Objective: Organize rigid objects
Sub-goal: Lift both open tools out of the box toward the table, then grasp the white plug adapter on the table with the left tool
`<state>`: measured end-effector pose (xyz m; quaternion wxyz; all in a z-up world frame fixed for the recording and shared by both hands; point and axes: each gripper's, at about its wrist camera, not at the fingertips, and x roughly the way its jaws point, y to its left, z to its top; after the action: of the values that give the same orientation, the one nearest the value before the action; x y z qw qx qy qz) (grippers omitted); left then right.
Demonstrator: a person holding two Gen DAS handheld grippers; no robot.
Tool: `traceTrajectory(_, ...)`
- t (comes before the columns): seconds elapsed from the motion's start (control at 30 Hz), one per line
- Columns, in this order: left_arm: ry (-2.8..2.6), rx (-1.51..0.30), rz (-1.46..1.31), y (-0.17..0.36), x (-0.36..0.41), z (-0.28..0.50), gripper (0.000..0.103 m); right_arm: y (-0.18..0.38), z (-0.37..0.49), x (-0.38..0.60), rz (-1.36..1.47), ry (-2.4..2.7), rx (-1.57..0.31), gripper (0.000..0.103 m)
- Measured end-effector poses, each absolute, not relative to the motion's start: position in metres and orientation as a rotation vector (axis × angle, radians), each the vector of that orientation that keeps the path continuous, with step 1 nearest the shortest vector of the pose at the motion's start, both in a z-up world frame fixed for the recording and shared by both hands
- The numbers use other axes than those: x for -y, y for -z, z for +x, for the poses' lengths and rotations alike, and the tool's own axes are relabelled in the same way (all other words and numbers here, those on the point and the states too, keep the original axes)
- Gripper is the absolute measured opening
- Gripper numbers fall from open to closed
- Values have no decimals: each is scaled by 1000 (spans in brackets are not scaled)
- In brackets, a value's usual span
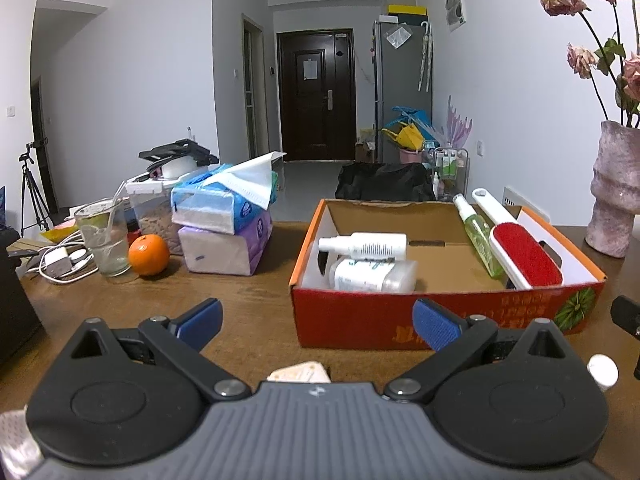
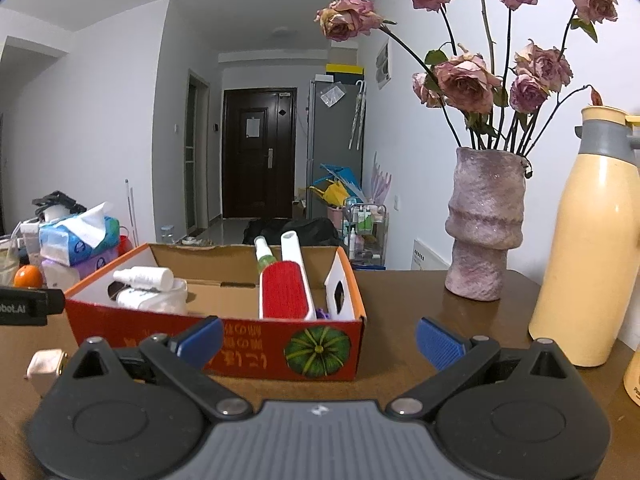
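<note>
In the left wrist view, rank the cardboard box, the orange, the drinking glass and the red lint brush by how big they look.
Largest to smallest as they look:
1. cardboard box
2. red lint brush
3. drinking glass
4. orange
The brush and glass are close in apparent size, and the glass stands farther off to the side, so that pair is unsure.

White painted walls [image 1: 132,80] and ceiling, even cool light. Dark brown panelled entry door [image 1: 315,92] at the end of a corridor with grey tiled floor [image 1: 308,184]. Tall grey metal fridge [image 1: 402,92] on the right, yellow box on top. Brown wooden bench [image 1: 248,300] in front. Black camera tripod [image 1: 30,184] at far left.
</note>
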<state>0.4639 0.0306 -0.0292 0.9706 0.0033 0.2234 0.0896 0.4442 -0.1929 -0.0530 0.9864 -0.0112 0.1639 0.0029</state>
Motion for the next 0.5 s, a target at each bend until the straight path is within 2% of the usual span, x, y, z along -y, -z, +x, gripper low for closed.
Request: traceTrajectory(0.5, -167, -514, 25, 45, -30, 434, 103, 65, 414, 204, -42, -1, -376, 103)
